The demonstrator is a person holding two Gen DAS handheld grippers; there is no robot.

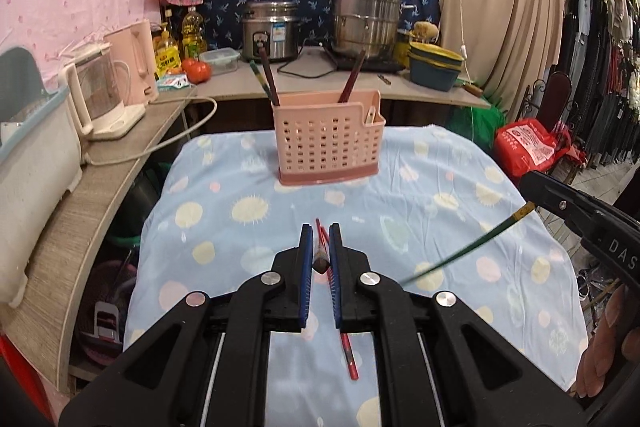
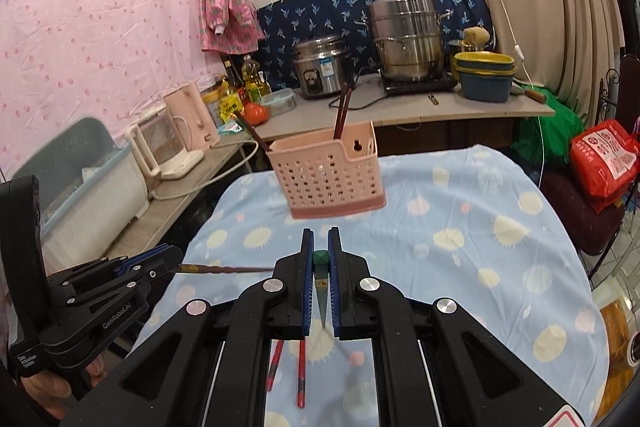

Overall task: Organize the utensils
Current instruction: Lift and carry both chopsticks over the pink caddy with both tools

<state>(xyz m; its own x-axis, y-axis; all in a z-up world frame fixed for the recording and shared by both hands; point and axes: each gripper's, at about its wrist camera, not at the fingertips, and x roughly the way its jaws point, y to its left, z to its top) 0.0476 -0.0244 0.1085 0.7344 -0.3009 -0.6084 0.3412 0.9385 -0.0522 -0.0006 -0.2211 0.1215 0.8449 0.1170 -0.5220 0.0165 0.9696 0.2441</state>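
**Carrying two chopsticks to the pink holder**

Left hand-held gripper (image 1: 321,247) pinching a brown chopstick (image 2: 224,269) near its thick end; right hand-held gripper (image 2: 320,247) pressed on a green chopstick (image 1: 460,253) in the same way. Both lifted above the blue spotted cloth (image 1: 440,227) of the worktop. Pink holder (image 1: 328,139) standing near the far edge, already with some chopsticks inside. Two red chopsticks (image 2: 300,375) lying at the near edge, not yet taken.

Probably best: keep the grip firm, tilt each tip down, approach over the rim one at a time, avoid crossing the sticks, release only with the tip well inside.
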